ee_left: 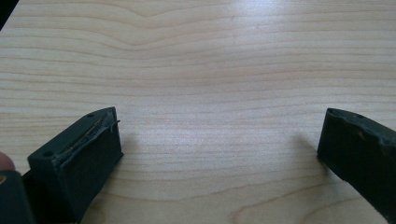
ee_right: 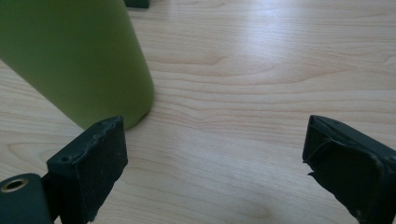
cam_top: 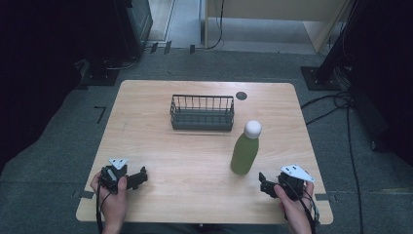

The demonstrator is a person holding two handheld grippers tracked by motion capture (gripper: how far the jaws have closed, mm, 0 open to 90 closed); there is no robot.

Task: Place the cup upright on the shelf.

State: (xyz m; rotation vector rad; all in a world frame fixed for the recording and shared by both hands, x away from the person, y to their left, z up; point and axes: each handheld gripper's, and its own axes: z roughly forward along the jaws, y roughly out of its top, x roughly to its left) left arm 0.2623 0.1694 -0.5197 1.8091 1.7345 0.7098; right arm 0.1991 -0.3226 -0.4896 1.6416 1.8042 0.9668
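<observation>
while both rested low on the wooden table, the left gripper and right gripper had jaws spread, pinching nothing. the likely next grasp needed the right jaws squared around the one green bottle, standing just beside them. one wire basket sat beyond.

we see a pale wood-grain counter with a smooth, faintly glossy sheen. on it stands a green bottle, matt and smooth, under a white cap. behind it sits a dark wire basket, seemingly metal. the left gripper and right gripper carry matt black pads, rough and frayed at the edges. grey carpet covers the floor.
</observation>
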